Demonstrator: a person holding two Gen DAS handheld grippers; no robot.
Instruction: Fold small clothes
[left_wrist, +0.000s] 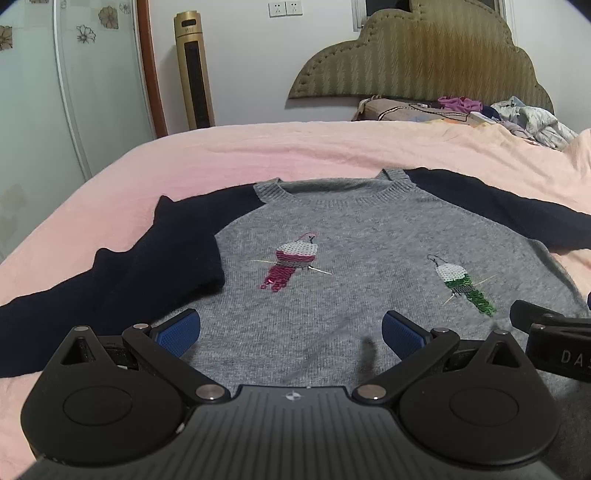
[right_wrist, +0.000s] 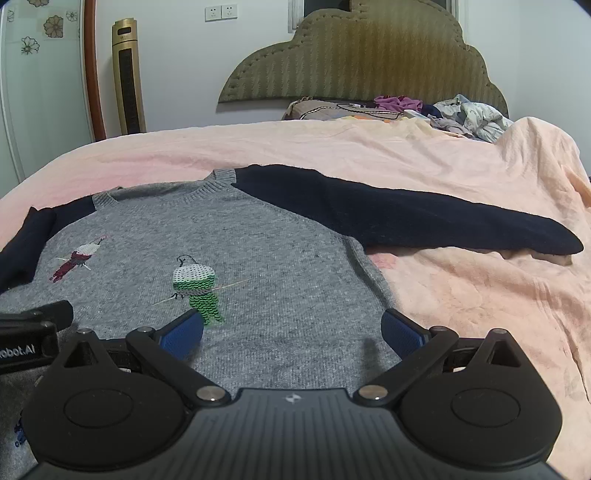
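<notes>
Two grippers are hovering wide-jawed over the sweater's (left_wrist: 369, 236) lower front: left gripper (left_wrist: 291, 332) and right gripper (right_wrist: 293, 334), side by side. The sweater is lying flat on the pink bedspread (right_wrist: 461, 295), which is stretching bare past its right hem and sleeve (right_wrist: 406, 218).

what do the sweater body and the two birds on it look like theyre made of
Sweater: grey knitted yarn, probably wool or a blend; matte, flecked, ribbed collar. Pink bird and green bird: seemingly sequins, in glinting overlapping scales, with thin stitched outlines.
</notes>
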